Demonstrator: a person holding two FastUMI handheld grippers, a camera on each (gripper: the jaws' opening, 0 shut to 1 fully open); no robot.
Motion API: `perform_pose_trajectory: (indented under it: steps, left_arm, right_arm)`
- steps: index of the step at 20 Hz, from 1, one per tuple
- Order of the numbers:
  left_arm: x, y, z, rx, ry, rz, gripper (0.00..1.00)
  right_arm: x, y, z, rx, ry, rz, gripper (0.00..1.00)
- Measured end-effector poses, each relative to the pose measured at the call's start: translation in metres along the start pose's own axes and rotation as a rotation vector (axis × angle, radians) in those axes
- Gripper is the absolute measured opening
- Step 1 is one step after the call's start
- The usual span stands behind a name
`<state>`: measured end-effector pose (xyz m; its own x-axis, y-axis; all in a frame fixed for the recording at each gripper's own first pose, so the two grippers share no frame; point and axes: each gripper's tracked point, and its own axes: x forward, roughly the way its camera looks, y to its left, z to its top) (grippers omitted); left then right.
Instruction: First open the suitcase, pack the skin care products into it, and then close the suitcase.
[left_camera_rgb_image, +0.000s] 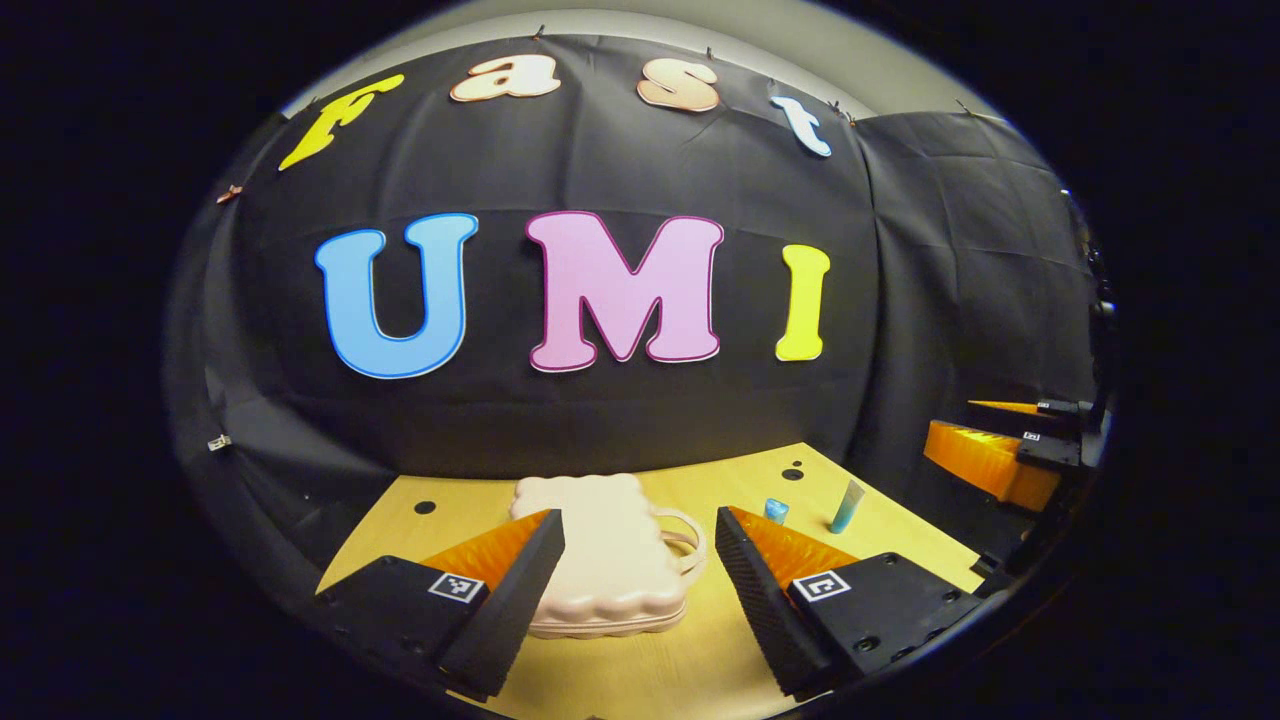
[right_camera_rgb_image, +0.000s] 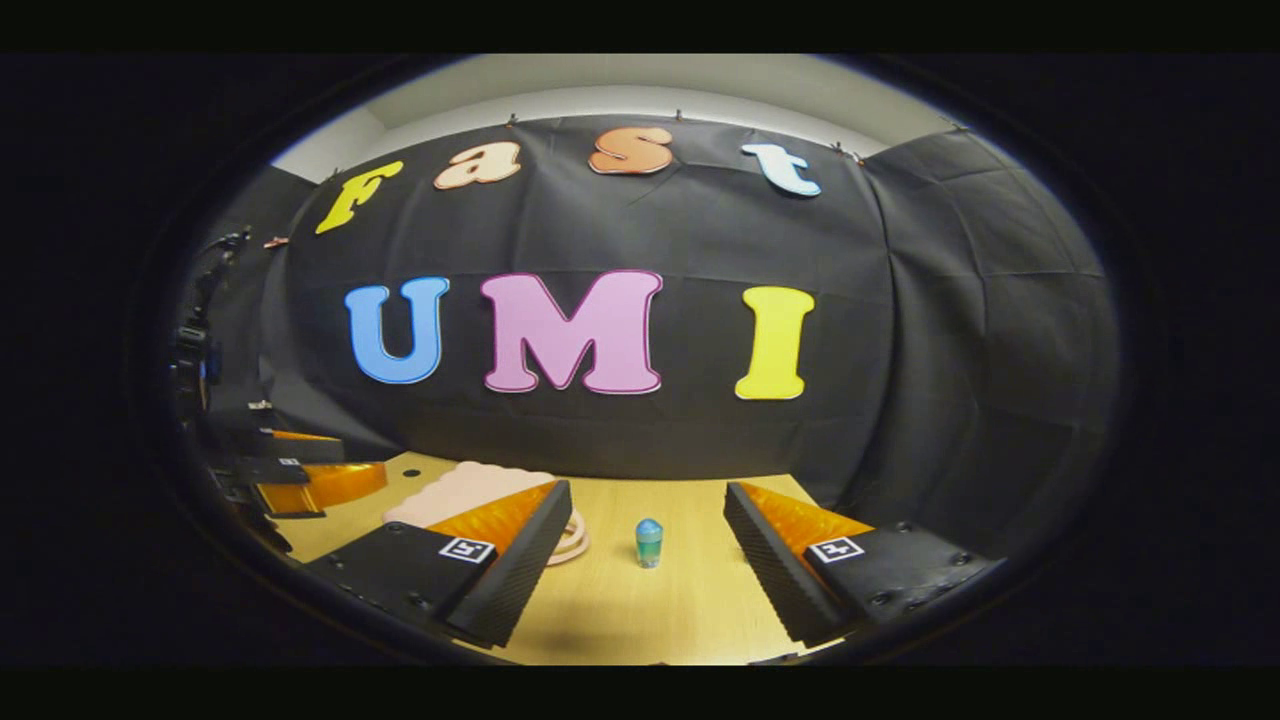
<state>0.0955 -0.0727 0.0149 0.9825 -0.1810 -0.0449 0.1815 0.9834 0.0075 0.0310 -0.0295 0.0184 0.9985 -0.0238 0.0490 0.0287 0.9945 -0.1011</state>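
A pale pink suitcase (left_camera_rgb_image: 600, 575) lies flat and closed on the wooden table (left_camera_rgb_image: 700, 670), its handle (left_camera_rgb_image: 690, 545) pointing right. My left gripper (left_camera_rgb_image: 640, 518) hovers open just in front of it, one finger at each side of the case. To the right stand a small blue bottle (left_camera_rgb_image: 776, 511) and a teal tube (left_camera_rgb_image: 847, 506). In the right gripper view, my right gripper (right_camera_rgb_image: 647, 491) is open and faces a teal bottle with a blue cap (right_camera_rgb_image: 649, 542) standing upright between its fingers but farther off. The suitcase (right_camera_rgb_image: 460, 490) lies left, partly hidden by one finger.
The booth's black cloth wall stands close behind the table. The table's back edge (left_camera_rgb_image: 620, 470) runs just past the suitcase. Small dark holes (left_camera_rgb_image: 425, 507) dot the tabletop. The right gripper (left_camera_rgb_image: 1005, 440) hangs at the table's far right; the left gripper (right_camera_rgb_image: 300, 470) appears at the left edge.
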Motion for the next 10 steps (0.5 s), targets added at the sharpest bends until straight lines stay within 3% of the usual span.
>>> perform_pose_trajectory:
  steps: [10]
  left_arm:
    - [0.17,-0.073,-0.056,-0.055,0.217,-0.051,0.98]
  right_arm:
    - [0.034,-0.019,-0.035,0.012,0.077,0.1,0.98]
